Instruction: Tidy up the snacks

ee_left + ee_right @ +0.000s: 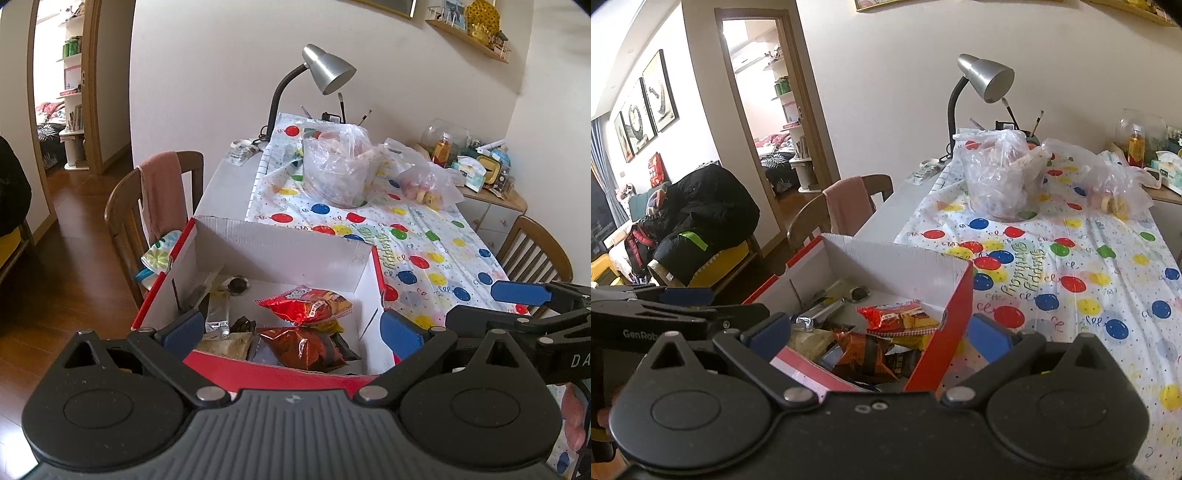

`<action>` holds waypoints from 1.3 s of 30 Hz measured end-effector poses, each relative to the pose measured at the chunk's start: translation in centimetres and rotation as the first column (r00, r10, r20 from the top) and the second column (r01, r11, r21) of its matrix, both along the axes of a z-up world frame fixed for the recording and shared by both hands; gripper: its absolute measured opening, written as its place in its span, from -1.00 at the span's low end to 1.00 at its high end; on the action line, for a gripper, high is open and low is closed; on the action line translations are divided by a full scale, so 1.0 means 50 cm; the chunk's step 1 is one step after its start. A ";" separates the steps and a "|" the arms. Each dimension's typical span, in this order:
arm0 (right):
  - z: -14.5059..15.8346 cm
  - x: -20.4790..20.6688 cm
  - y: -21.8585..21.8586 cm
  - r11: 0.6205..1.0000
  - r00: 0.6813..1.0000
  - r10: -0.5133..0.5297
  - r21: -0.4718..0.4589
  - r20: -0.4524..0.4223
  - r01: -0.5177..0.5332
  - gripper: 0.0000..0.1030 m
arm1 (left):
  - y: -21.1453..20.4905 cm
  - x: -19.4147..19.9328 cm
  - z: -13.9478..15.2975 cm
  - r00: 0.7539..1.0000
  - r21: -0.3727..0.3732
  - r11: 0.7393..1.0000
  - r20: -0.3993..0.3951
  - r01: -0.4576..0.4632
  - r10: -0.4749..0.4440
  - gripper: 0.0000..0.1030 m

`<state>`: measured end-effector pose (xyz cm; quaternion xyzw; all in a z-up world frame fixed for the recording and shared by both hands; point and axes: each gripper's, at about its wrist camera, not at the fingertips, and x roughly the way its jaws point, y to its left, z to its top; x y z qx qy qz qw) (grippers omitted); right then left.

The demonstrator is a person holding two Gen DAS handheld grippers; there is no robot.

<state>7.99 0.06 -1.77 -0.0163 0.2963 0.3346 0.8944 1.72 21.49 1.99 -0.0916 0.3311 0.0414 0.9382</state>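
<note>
Snacks (306, 325) fill the box (280, 236); both grippers' jaws gape wide, holding nothing.

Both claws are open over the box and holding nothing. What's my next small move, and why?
Probably reach the right claw forward toward the clear plastic bags of snacks on the balloon-print tablecloth. They lie outside the red-and-white cardboard box, which already holds the red snack packet.
</note>
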 end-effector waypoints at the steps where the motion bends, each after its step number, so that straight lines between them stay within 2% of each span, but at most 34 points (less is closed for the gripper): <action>1: -0.001 -0.001 0.000 1.000 1.000 0.000 -0.001 -0.001 0.000 0.99 | -0.001 0.000 0.000 1.000 -0.001 1.000 -0.001 0.001 -0.001 0.99; 39: -0.020 0.004 -0.004 1.000 0.999 -0.014 0.004 -0.040 0.014 0.99 | -0.026 0.010 -0.022 1.000 -0.011 1.000 -0.019 0.011 -0.011 0.99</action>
